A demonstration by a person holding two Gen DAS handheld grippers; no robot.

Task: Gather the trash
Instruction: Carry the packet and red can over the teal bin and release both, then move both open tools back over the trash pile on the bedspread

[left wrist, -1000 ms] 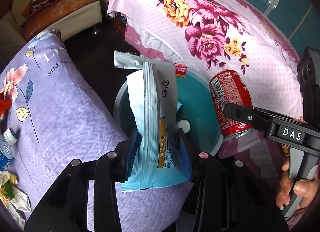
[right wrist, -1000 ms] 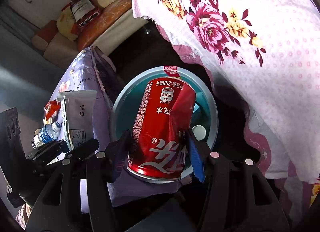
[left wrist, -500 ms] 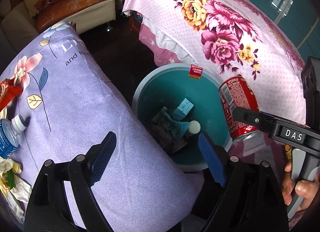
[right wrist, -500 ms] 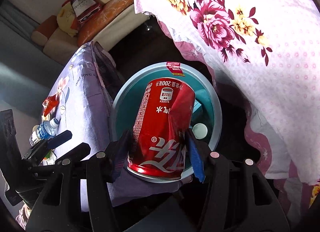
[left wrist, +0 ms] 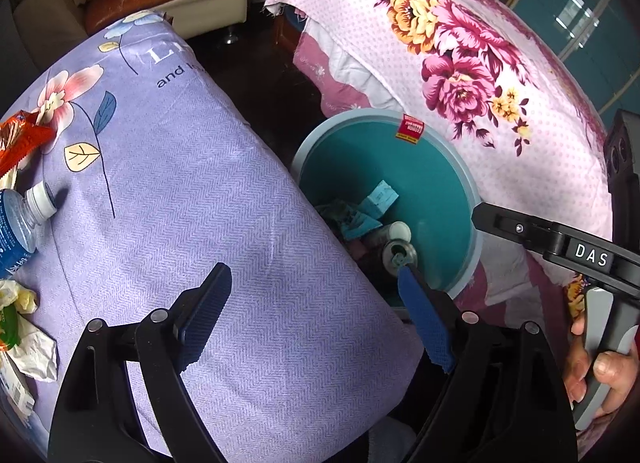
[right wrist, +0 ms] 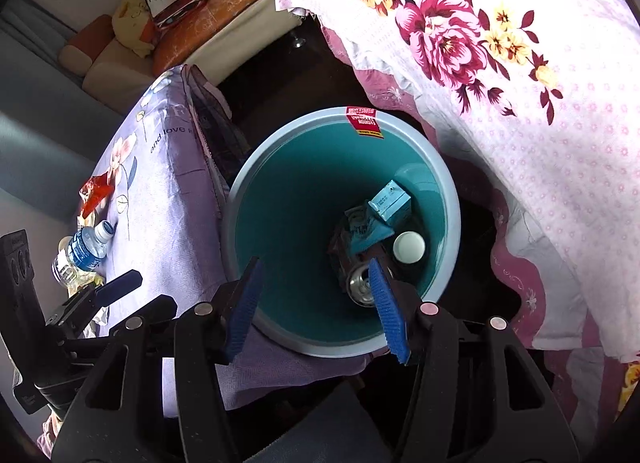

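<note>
A teal trash bin (left wrist: 432, 187) (right wrist: 300, 199) stands on the floor between the purple-covered table and the pink floral cover. In it lie a red can (right wrist: 360, 283) (left wrist: 398, 257), a blue packet (right wrist: 390, 203) (left wrist: 378, 199) and a white cap (right wrist: 408, 247). My left gripper (left wrist: 316, 319) is open and empty over the table's edge beside the bin. My right gripper (right wrist: 316, 303) is open and empty above the bin's near rim. On the table lie a water bottle (left wrist: 18, 223) (right wrist: 86, 249), an orange wrapper (left wrist: 20, 139) (right wrist: 94, 195) and crumpled tissue (left wrist: 28, 339).
The purple floral table cloth (left wrist: 180, 191) fills the left. The pink floral cover (left wrist: 480, 63) (right wrist: 520, 83) drapes to the right of the bin. A sofa with cushions (right wrist: 180, 23) stands at the back, dark floor before it.
My left gripper opened and its white-blue packet fell into the bin, then it drew back over the table. My right gripper opened and the red can dropped into the bin.
</note>
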